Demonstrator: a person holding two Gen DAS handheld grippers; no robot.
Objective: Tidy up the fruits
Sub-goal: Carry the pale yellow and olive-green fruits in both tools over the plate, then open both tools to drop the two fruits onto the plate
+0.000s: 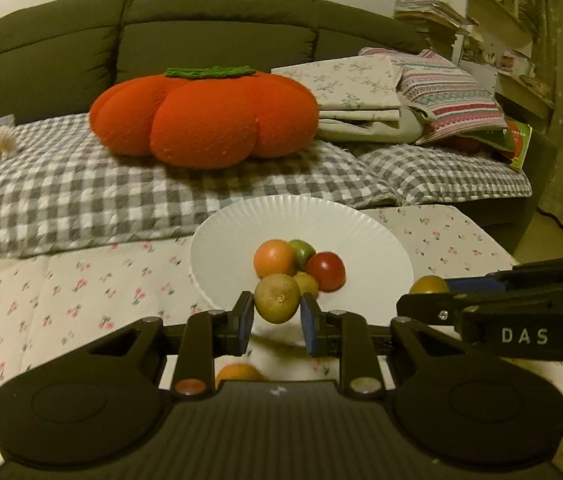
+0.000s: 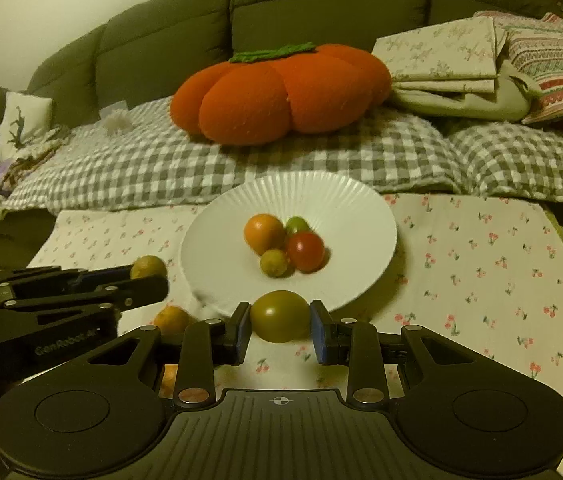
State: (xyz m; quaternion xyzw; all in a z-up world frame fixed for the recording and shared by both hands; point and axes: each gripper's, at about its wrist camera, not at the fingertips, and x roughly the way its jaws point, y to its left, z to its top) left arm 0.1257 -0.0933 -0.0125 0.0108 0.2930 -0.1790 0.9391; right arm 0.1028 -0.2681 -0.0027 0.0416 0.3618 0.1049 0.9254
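A white ribbed plate [image 1: 241,236] [image 2: 345,208] holds an orange fruit [image 1: 274,258] [image 2: 263,233], a green one [image 1: 303,250], a red tomato [image 1: 326,271] [image 2: 305,251] and a small yellow-green fruit [image 2: 274,263]. My left gripper [image 1: 276,318] is shut on a yellow-green citrus [image 1: 277,298] [image 2: 148,266], held at the plate's near edge. My right gripper [image 2: 280,326] is shut on a green-brown tomato [image 2: 280,315] [image 1: 427,285] just in front of the plate. An orange fruit [image 2: 173,320] [image 1: 239,372] lies on the cloth below the left gripper.
The plate sits on a cherry-print cloth [image 2: 481,264]. Behind it is a checked blanket [image 1: 81,184] with an orange pumpkin cushion [image 1: 205,116] [image 2: 281,92], folded linens [image 1: 381,96] and a green sofa back [image 1: 201,28].
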